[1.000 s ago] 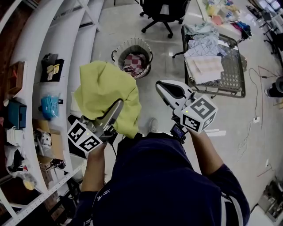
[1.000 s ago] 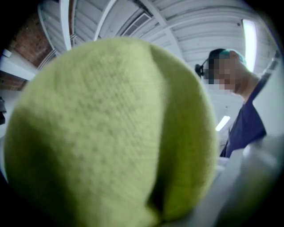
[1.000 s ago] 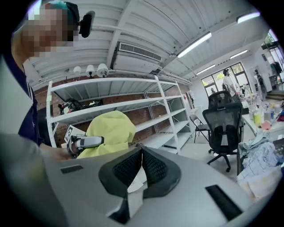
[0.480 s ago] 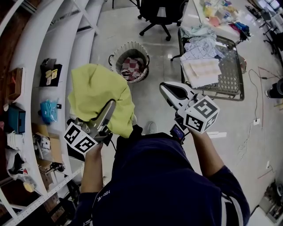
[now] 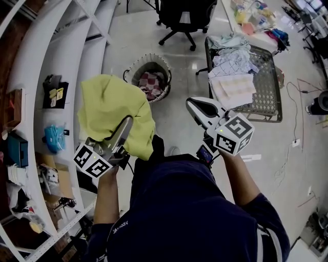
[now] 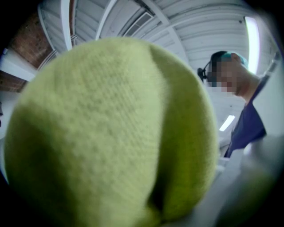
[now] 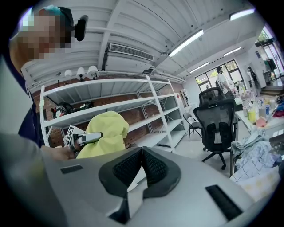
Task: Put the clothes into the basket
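My left claw (image 5: 126,123) grips the yellow-green knit garment (image 5: 110,105); my right claw (image 5: 192,104) is pinched together, empty. The round laundry basket (image 5: 132,71) sits beyond both.

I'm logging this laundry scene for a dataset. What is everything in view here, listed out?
garment: one, yellow-green, draped over the left tool
basket: one, pale rim, on the floor ahead
checked cloth: one, red and white, inside the basket
clothes: several, pale, piled on the wire rack
wire rack: one, dark, at right
office chair: one, black, at the top
shelving: one unit, white, at left
left tool: one, grey, shut on the garment
right tool: one, grey, jaws together, empty
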`<state>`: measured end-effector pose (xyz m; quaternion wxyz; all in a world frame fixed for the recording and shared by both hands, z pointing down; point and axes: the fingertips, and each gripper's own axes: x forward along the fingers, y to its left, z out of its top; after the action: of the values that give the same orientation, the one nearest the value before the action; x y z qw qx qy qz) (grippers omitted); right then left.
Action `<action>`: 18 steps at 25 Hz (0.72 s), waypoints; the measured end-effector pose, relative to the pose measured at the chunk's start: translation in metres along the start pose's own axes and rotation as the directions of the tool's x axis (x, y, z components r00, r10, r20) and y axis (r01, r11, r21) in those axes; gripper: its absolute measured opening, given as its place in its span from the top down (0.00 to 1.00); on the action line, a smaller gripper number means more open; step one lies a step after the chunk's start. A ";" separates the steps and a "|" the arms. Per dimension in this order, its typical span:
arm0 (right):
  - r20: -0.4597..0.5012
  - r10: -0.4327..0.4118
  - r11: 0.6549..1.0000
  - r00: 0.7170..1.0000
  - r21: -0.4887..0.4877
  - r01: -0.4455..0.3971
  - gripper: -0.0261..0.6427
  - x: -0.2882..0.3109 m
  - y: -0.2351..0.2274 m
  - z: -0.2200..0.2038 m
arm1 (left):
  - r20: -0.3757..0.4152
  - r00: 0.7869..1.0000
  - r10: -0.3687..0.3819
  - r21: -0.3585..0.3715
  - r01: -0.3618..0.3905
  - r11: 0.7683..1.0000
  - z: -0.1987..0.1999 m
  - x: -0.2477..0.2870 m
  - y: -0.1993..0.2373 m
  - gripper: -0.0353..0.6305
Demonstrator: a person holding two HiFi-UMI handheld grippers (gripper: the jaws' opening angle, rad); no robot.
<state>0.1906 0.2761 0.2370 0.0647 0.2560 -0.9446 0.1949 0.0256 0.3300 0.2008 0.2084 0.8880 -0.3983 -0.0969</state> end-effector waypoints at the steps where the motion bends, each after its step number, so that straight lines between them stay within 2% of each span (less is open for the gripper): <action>1: -0.003 -0.005 1.000 1.000 0.002 0.005 0.95 0.004 -0.004 0.000 | 0.000 1.000 -0.002 -0.004 0.002 1.000 0.001 0.003 0.006 0.79; 7: -0.029 -0.012 1.000 1.000 0.018 0.012 0.95 0.044 -0.020 0.004 | -0.006 1.000 -0.006 -0.030 0.006 1.000 0.012 0.013 0.050 0.79; 18: -0.072 -0.028 0.999 0.997 0.025 0.030 0.95 0.157 -0.038 0.025 | -0.030 0.999 -0.026 -0.069 0.024 0.997 0.042 0.024 0.156 0.79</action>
<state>0.0743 0.1636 0.2616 0.0981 0.2632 -0.9352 0.2155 -0.0767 0.2068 0.2330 0.2439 0.8865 -0.3804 -0.0995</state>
